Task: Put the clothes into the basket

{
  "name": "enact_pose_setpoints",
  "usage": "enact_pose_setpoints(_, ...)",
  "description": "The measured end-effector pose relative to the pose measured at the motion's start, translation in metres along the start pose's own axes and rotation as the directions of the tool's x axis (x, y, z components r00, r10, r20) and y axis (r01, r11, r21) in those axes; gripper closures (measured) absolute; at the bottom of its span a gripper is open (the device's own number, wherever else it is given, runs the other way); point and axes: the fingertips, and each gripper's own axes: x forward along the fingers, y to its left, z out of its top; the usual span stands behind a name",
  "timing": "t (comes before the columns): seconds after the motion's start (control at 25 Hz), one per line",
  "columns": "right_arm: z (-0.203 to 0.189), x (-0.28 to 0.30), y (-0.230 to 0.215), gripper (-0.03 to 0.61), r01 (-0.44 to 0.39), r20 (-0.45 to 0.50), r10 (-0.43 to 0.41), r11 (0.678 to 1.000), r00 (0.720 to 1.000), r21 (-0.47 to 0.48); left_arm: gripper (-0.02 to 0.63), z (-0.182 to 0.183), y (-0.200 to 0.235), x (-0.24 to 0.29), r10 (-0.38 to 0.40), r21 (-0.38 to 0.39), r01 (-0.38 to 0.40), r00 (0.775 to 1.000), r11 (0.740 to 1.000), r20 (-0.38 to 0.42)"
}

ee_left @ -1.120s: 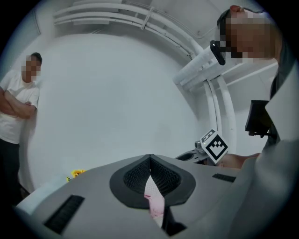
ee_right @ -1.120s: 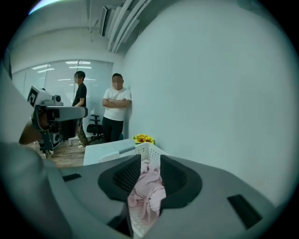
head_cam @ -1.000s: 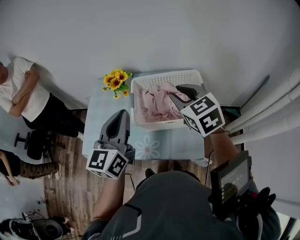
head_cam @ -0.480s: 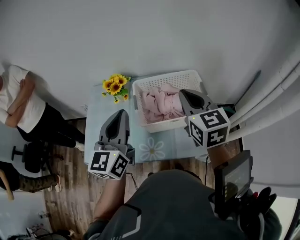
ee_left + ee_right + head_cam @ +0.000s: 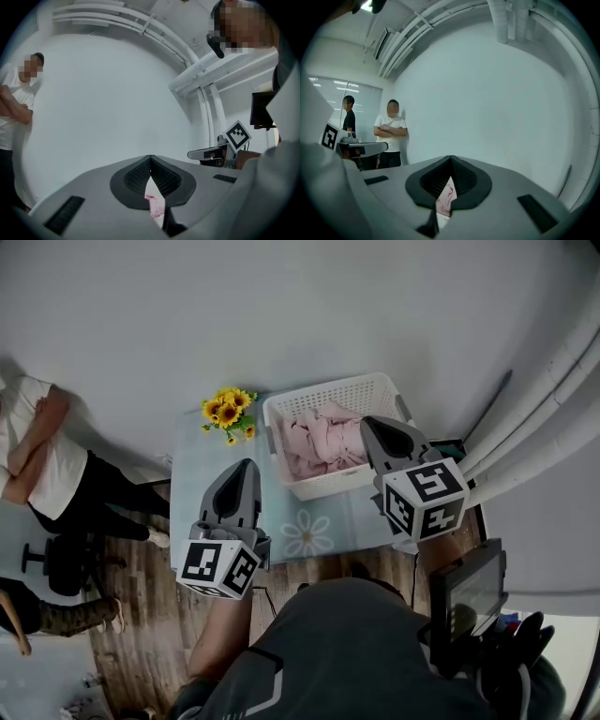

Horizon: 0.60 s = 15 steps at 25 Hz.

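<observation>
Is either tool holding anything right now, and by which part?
Nothing is held. The left tool and right tool are both shut and empty; the pink clothes lie in the white basket.

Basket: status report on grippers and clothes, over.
Both shut, empty: left gripper above the table, right gripper above the basket. Pink clothes inside basket. Sunflowers beside it, not obstructing.

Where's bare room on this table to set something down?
Free: the pale blue table's front strip around its printed daisy, before the white lattice plastic basket; also the left edge before the yellow sunflower bunch. Crowded: back right, where the basket holds pink clothes.
</observation>
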Motion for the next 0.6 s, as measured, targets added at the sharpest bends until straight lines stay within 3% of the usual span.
enact_pose_setpoints(0.6,-0.0004,-0.0077,0.011,0.566,-0.008,-0.001,0.008,1.0,1.0,-0.014,0.606,0.0006,-0.0078,-0.0033,-0.035,-0.011,0.035,0.999,0.999,0.002)
